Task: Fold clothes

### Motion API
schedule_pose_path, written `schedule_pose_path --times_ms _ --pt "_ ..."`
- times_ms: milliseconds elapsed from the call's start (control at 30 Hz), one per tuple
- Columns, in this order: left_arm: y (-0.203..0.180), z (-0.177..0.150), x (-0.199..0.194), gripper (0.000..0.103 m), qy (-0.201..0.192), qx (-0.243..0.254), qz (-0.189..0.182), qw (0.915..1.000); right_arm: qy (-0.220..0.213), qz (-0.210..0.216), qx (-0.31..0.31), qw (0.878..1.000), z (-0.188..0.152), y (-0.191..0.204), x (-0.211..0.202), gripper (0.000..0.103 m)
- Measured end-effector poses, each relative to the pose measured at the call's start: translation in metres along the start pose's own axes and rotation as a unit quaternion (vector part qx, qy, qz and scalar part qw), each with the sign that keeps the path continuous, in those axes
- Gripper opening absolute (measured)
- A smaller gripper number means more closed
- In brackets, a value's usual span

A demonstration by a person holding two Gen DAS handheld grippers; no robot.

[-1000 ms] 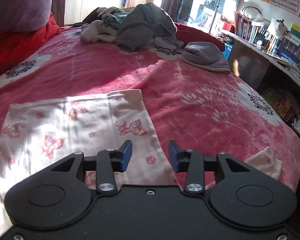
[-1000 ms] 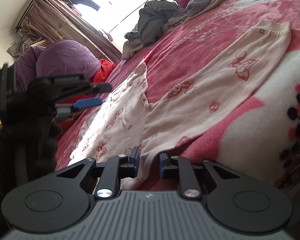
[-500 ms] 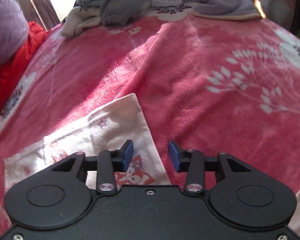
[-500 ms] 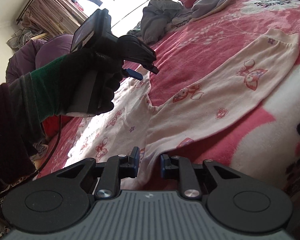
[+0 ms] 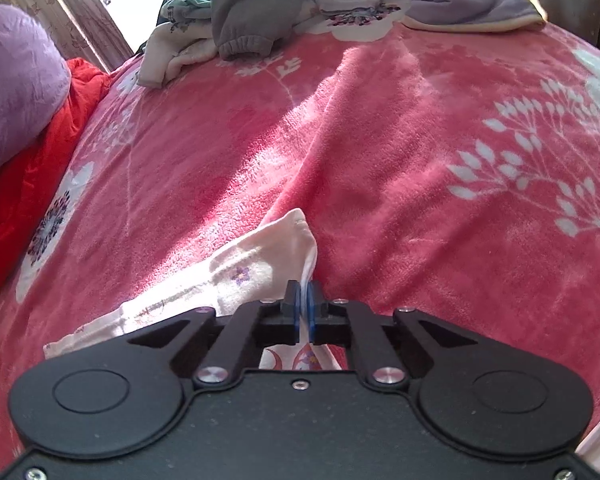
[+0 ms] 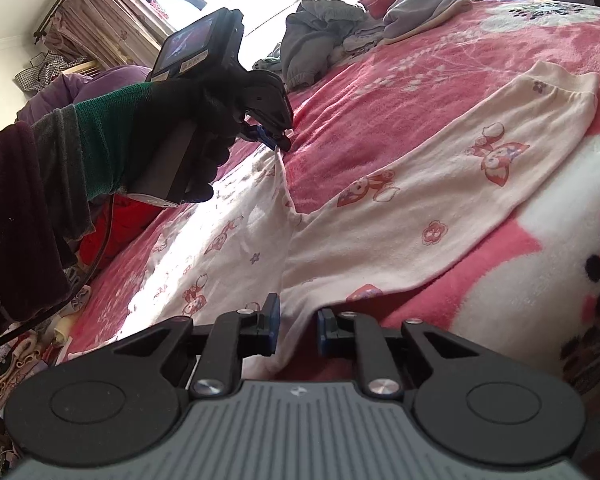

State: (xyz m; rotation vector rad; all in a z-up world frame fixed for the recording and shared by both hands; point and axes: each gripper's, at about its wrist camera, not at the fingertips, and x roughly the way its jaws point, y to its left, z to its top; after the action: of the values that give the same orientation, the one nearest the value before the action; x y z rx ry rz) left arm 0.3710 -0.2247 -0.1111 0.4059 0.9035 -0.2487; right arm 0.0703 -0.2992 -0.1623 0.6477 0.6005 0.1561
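A cream garment with a pink fox print (image 6: 420,200) lies spread on the pink blanket (image 6: 400,76); one leg runs out to a cuff at the upper right. My left gripper (image 5: 304,300) is shut on the garment's far corner (image 5: 260,256), and the cloth rises in a peak into its blue pads. In the right wrist view a gloved hand holds that left gripper (image 6: 276,142) at the corner. My right gripper (image 6: 298,326) sits at the near hem. Its jaws are closing with the cloth edge between them, and a gap still shows between the pads.
A pile of grey and white clothes (image 5: 260,12) sits at the far end of the bed, with a lilac garment (image 5: 468,4) beside it. A purple pillow (image 5: 12,80) and red quilt (image 5: 32,184) lie on the left. Loose clothing (image 6: 4,364) lies beside the bed.
The left gripper swung forward and down to the garment's far corner, then shut on it, lifting the cloth into a peak. The right gripper stayed put and its jaws narrowed.
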Motion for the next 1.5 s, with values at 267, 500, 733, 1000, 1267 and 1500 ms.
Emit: schedule_pose_path --times_ms 267,500,733,1000,1267,1500 --pt "0.040 -0.010 -0.019 0.003 -0.047 -0.077 -0.049 0.9948 -0.021 -0.006 -0.076 0.997 -0.001 0.017 -0.008 0.006" --pt "0.085 -0.030 -0.029 0.003 -0.086 -0.152 -0.089 0.9807 -0.049 -0.015 -0.227 0.973 -0.014 0.057 -0.015 0.005" --pt "0.114 -0.051 -0.030 0.002 -0.105 -0.198 -0.103 0.9692 -0.031 -0.010 -0.336 0.941 -0.036 0.090 -0.005 0.005" --pt "0.140 -0.080 -0.022 0.003 -0.119 -0.259 -0.113 0.9517 -0.001 -0.006 -0.395 0.919 -0.052 0.106 0.006 0.005" --pt "0.149 -0.088 -0.008 0.002 -0.115 -0.267 -0.117 0.9496 0.016 0.001 -0.416 0.909 -0.062 0.112 0.013 0.005" --pt "0.141 -0.090 -0.002 0.002 -0.121 -0.239 -0.119 0.9562 0.025 0.000 -0.416 0.909 -0.065 0.114 0.019 0.005"
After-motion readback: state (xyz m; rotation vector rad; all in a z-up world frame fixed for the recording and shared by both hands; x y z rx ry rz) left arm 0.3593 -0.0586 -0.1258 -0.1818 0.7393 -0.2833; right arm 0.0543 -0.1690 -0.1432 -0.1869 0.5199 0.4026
